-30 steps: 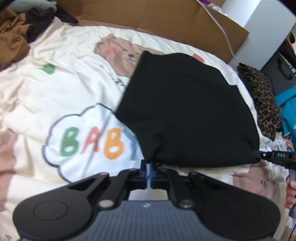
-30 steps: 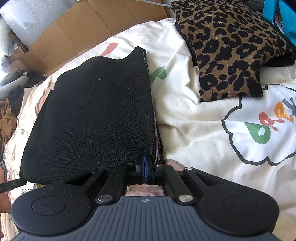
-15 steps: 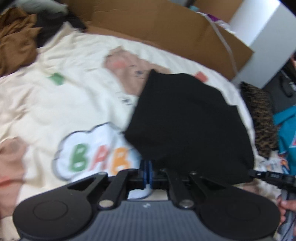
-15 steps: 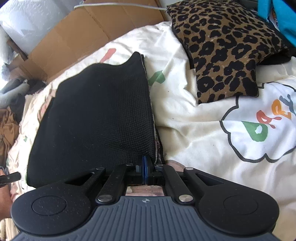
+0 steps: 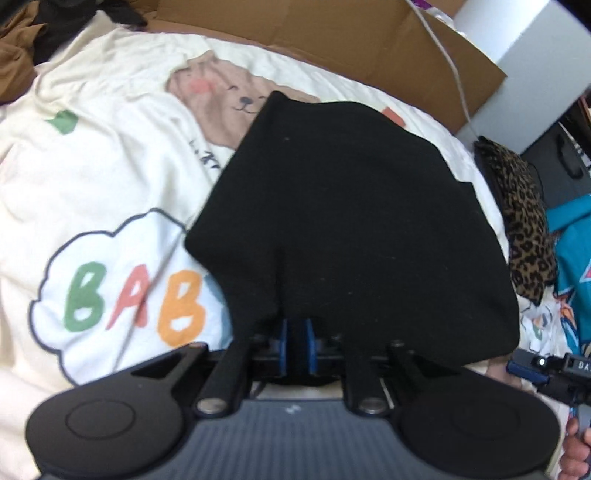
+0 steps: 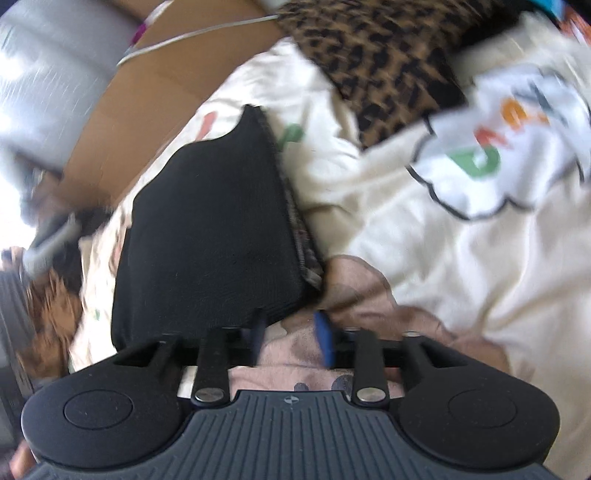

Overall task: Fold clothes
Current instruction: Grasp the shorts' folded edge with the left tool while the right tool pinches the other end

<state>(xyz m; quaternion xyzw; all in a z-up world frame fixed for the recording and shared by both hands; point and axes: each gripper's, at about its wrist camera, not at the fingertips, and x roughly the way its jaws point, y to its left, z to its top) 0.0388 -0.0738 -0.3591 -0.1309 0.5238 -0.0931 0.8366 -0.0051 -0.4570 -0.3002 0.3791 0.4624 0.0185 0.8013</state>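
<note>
— So, our black knit garment [image 5: 351, 221] lies folded on the bed's cartoon-print quilt [image 5: 110, 177]. Our left gripper [image 5: 295, 343] is parted just a little, near hem bunched between the pads; whether it's really pinched, we cannot tell. Our right gripper [image 6: 291, 338] gapes wide, empty, beside the corner.

— Risk?

— Pulling the left away could drag that hem and spoil the fold. Containers: only flattened cardboard [image 5: 332, 33] behind; contents, none seen.

Black garment [image 5: 351, 221], cream bedsheet [image 5: 110, 177], leopard-print cushion [image 5: 524, 221].
</note>
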